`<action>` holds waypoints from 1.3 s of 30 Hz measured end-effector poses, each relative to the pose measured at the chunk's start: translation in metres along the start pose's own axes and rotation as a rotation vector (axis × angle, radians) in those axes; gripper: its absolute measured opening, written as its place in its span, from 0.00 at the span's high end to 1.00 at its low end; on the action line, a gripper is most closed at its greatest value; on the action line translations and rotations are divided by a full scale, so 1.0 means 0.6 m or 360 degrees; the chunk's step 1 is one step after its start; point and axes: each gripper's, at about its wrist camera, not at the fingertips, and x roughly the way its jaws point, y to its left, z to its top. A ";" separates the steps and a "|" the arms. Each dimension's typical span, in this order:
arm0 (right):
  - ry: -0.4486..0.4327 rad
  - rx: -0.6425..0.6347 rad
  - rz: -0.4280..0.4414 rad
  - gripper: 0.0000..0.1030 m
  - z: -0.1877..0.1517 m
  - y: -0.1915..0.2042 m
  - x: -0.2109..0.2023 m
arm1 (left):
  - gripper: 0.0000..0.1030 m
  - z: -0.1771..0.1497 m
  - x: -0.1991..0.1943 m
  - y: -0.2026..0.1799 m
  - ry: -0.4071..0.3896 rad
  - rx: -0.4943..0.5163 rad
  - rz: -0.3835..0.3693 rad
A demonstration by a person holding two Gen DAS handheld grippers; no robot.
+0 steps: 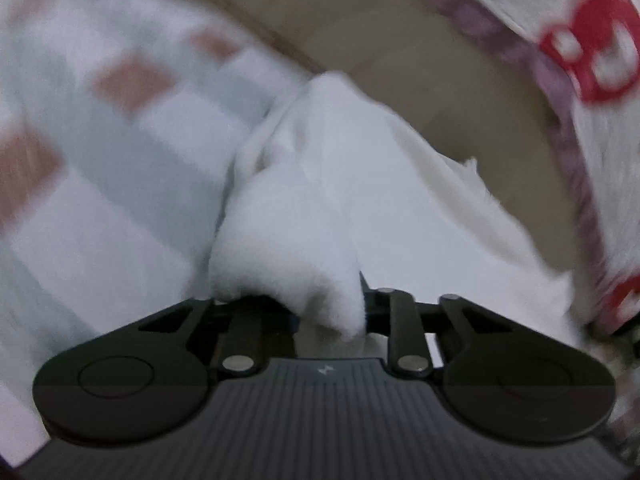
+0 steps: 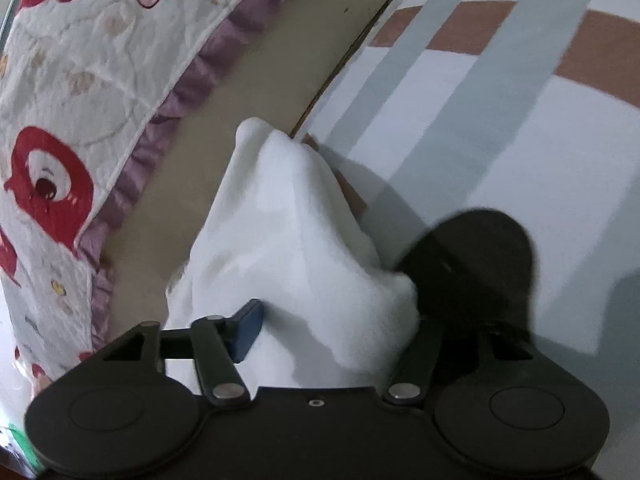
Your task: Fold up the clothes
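White garment point(image 1: 304, 208) bunched at lower centre of both wrist views, over the checked bedsheet point(image 1: 100, 168). To fold well: lift both pinched edges evenly, pull taut, lay flat without twisting. My left gripper point(image 1: 320, 312): jaws narrow, clamped on the cloth. My right gripper point(image 2: 332, 320): jaws narrow, cloth pinched between. Patterned quilt point(image 2: 80, 100) upper left in the right view.

Each camera sits just behind its own claw, looking forward and slanting down, very near a bunched white cloth point(image 1: 304, 208) that fills the centre. Both views take in that cloth, the checked bedsheet point(image 2: 500, 128) and the frilled quilt point(image 2: 80, 92)
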 end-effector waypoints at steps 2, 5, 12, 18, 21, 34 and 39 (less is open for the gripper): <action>0.0005 -0.0057 0.0015 0.76 0.010 0.015 0.002 | 0.82 0.010 -0.032 -0.028 -0.0046 0.0159 -0.0060; -0.0010 -0.0264 0.0107 0.77 0.015 0.060 -0.029 | 0.82 0.025 -0.074 -0.039 -0.0070 0.0186 -0.0219; -0.0002 -0.0558 0.0164 0.77 0.005 0.107 -0.095 | 0.83 0.021 -0.143 0.032 0.0124 -0.0150 -0.0225; 0.0161 -0.0756 0.0004 0.77 -0.073 0.072 -0.131 | 0.83 -0.048 -0.154 0.088 0.0341 -0.0239 0.0066; 0.0161 -0.0767 -0.0070 0.77 -0.100 0.053 -0.144 | 0.83 -0.056 -0.178 0.100 0.0306 -0.0341 -0.0004; 0.0023 -0.1262 -0.0635 0.61 -0.065 0.069 -0.135 | 0.71 -0.051 -0.198 0.037 0.0182 0.0183 0.0305; 0.0089 -0.1211 -0.0384 0.61 -0.019 0.085 -0.128 | 0.43 -0.020 -0.235 -0.001 -0.0154 0.0358 0.0277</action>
